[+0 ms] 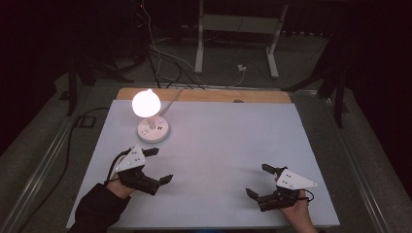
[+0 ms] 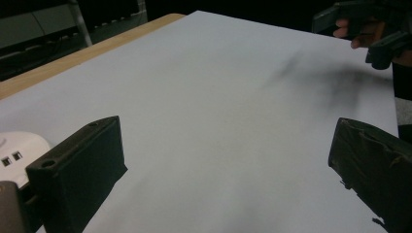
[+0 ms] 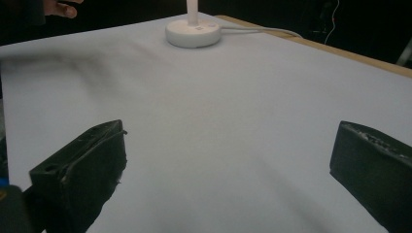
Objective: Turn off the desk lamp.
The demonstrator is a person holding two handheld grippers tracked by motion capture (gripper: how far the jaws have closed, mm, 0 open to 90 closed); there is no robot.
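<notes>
White table (image 1: 218,160), lit lamp (image 1: 153,127) on it.

White lamp (image 1: 153,127), pale grey table sheet (image 1: 233,145), black claws, wooden edge (image 1: 204,95)

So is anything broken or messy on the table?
Nothing stands out. The lamp stands upright and lit on its round base near the table's far left. The left gripper and right gripper are both open and hold nothing.

One lit lamp (image 1: 147,116), two tools (image 1: 158,165)
</notes>
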